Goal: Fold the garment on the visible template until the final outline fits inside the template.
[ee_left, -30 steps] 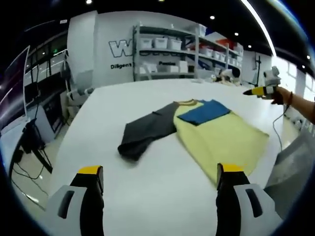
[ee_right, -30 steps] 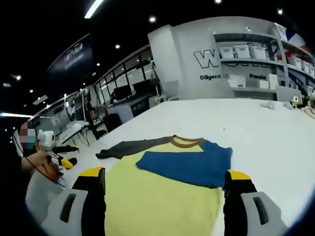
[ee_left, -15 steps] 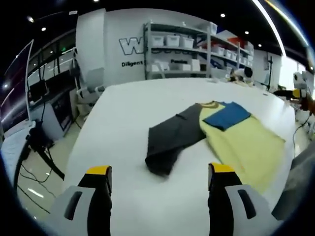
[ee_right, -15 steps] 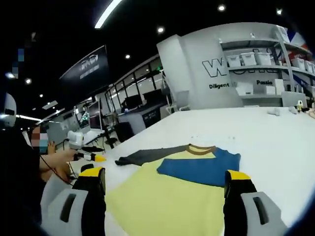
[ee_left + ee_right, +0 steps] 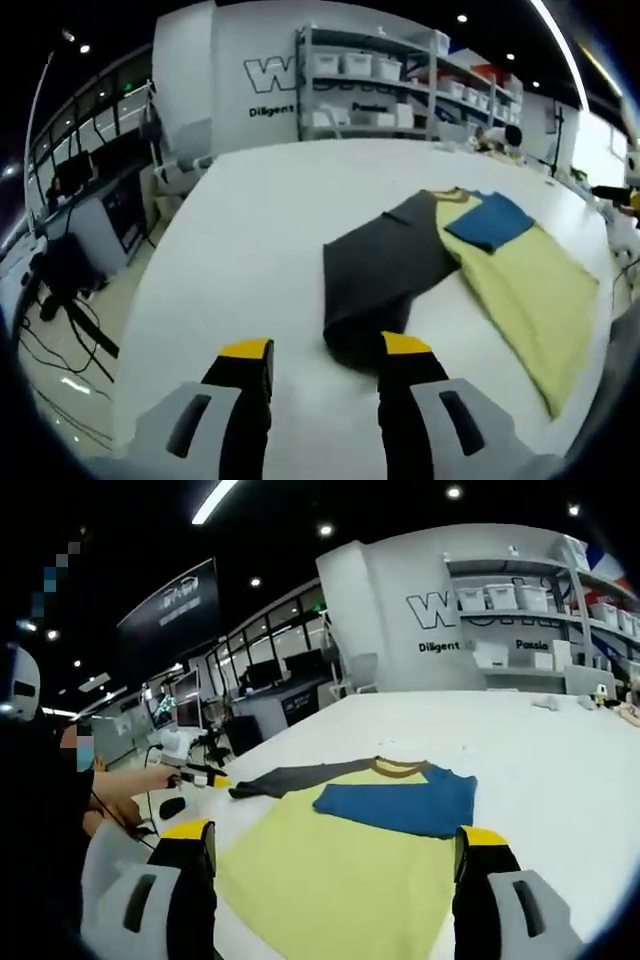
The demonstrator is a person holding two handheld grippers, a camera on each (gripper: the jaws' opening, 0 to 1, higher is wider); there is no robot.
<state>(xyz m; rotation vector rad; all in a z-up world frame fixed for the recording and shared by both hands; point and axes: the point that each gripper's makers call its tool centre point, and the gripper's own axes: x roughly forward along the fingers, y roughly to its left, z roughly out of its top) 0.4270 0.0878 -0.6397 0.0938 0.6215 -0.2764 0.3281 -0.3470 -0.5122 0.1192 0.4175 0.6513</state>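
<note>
There, the left gripper (image 5: 327,352) hung open just before the grey sleeve (image 5: 385,275) of the garment (image 5: 340,865), spread on the white table (image 5: 250,220); the right gripper (image 5: 335,840) gaped above its yellow body.

Right gripper (image 5: 334,865) gapes wide above the yellow garment (image 5: 340,870).
</note>
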